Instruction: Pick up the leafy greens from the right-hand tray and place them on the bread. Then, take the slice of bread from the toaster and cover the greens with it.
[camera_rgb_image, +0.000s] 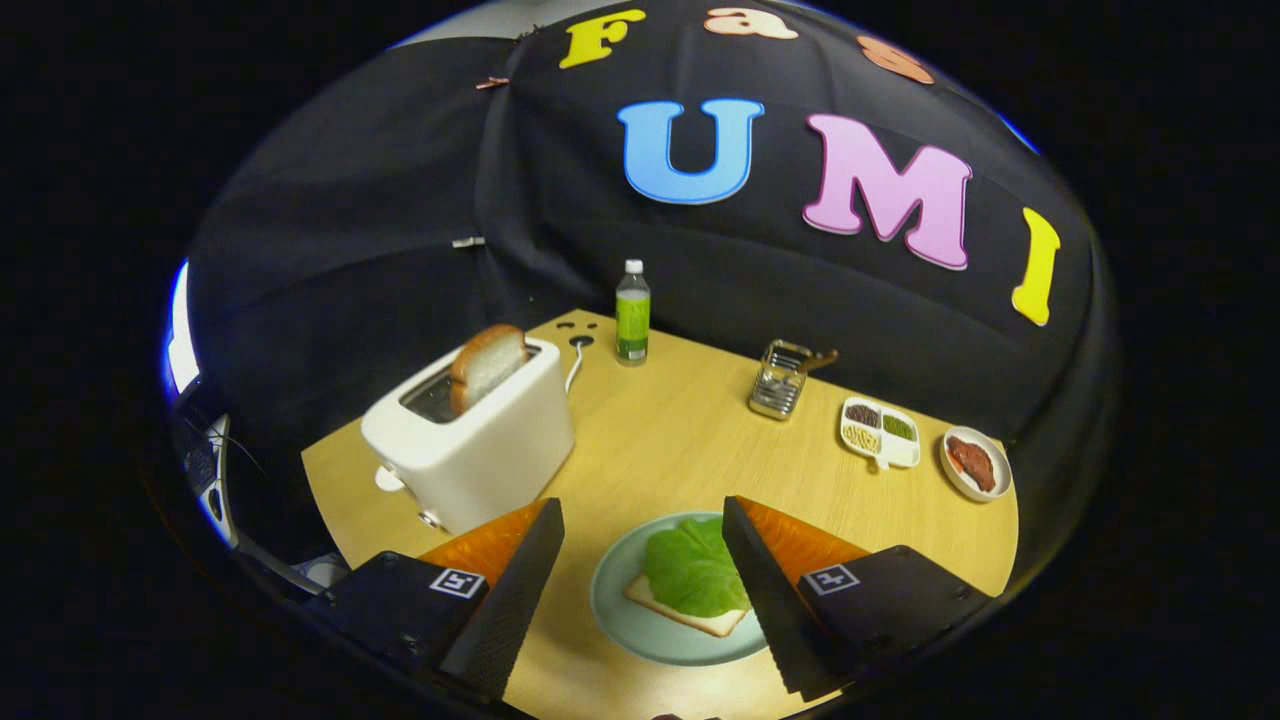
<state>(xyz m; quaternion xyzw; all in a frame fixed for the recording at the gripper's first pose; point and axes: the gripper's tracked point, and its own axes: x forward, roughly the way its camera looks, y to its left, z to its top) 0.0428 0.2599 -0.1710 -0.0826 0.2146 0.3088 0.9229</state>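
A green leaf (692, 570) lies on a slice of bread (690, 613), which rests on a pale green plate (640, 625) below and between my fingers. My gripper (645, 515) hangs open above the plate with nothing between its fingers. Ahead and to the left stands a white toaster (470, 445) with a second slice of bread (487, 365) sticking up out of its slot, well beyond my left finger.
On the wooden table (680, 450) a green bottle (632, 312) stands at the back. A metal rack (782, 380), a white divided dish (880, 432) and a small bowl with reddish food (975, 463) stand to the right.
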